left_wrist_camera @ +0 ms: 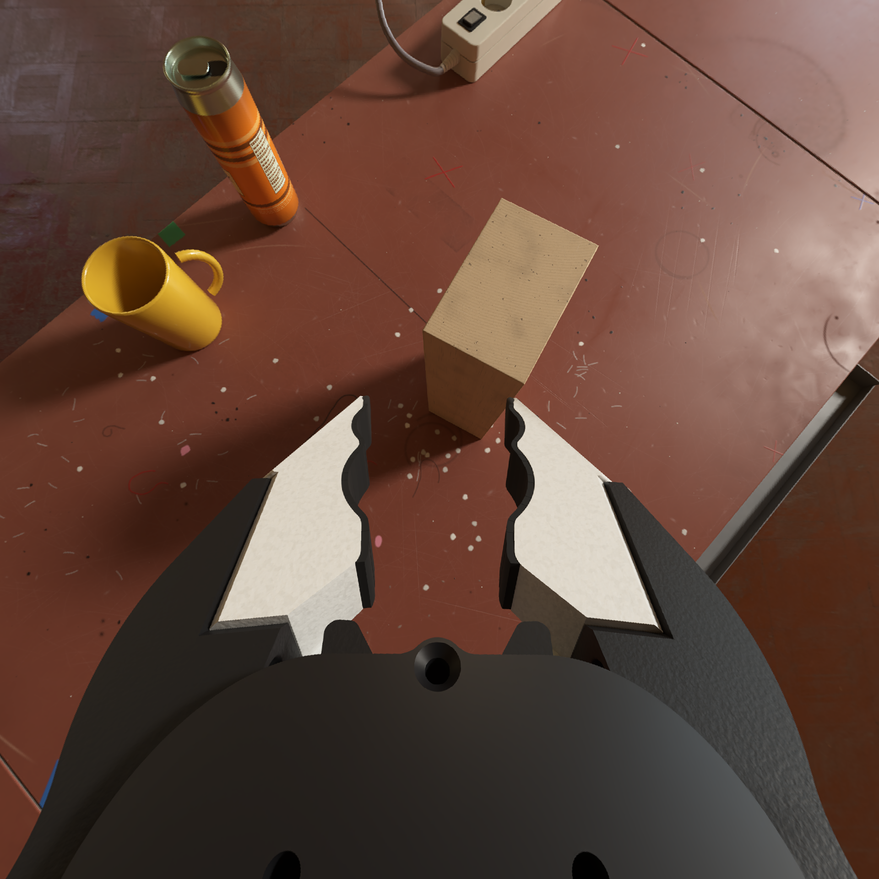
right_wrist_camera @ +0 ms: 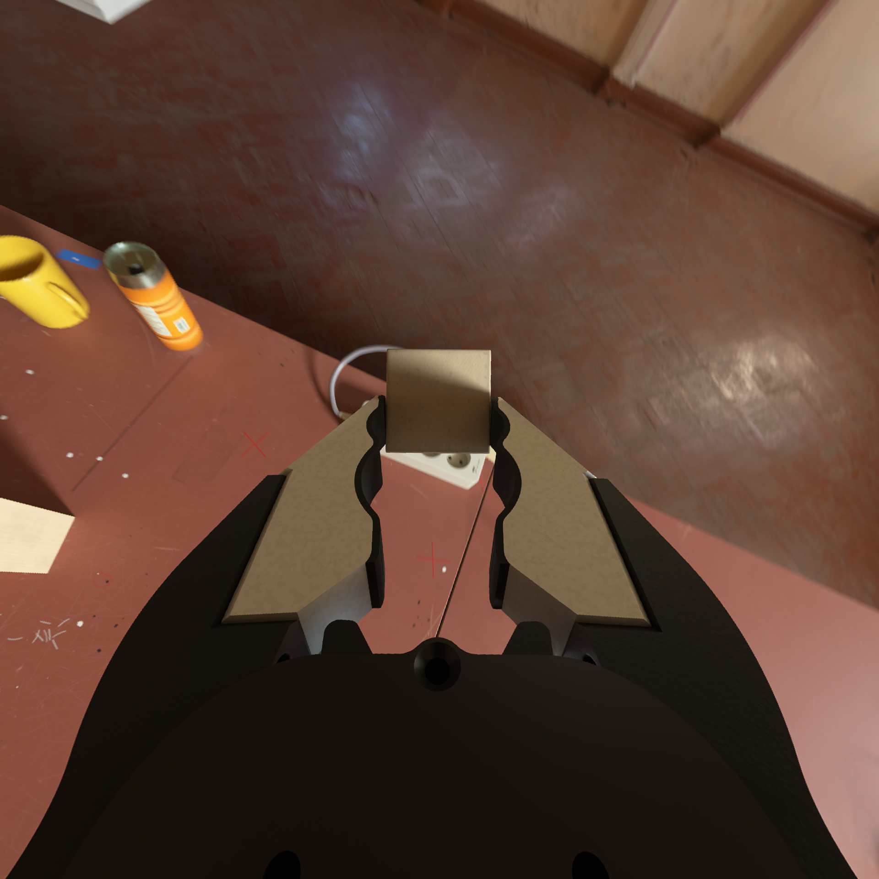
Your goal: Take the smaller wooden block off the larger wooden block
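The larger wooden block (left_wrist_camera: 504, 304) stands upright on the reddish-brown table (left_wrist_camera: 666, 238), with nothing on its top face. My left gripper (left_wrist_camera: 437, 404) is open and empty, hovering just in front of that block's near bottom corner. My right gripper (right_wrist_camera: 437, 404) is shut on the smaller wooden block (right_wrist_camera: 437, 402), a pale cube held at the fingertips above the table. A corner of the larger block (right_wrist_camera: 28, 542) shows at the left edge of the right wrist view.
A yellow mug (left_wrist_camera: 147, 295) lies on its side at the left, also seen in the right wrist view (right_wrist_camera: 40, 285). An orange can (left_wrist_camera: 238, 133) stands behind it (right_wrist_camera: 154, 295). A beige power strip (left_wrist_camera: 490, 33) with a cable sits at the table's far edge (right_wrist_camera: 442, 466). The floor lies beyond.
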{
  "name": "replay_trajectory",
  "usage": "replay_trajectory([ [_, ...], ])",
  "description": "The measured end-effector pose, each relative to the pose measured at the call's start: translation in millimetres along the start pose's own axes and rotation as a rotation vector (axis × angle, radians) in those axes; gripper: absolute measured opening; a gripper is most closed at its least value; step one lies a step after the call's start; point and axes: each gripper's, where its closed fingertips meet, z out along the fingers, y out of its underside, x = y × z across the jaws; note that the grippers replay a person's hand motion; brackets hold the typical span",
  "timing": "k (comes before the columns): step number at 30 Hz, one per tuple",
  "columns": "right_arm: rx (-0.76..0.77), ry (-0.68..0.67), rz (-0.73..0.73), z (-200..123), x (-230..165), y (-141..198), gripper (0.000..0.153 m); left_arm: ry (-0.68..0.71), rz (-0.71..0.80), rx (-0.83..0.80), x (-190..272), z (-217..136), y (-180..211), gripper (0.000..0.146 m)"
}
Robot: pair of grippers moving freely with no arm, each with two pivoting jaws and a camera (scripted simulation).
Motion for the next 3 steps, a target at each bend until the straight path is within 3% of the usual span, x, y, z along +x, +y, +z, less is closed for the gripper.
replay_trajectory([
  [3,-0.090,0.033,0.028,15.2,-0.1,32.0,0.044,-0.011,-0.001,-0.007,-0.8,0.9,0.3,0.064],
])
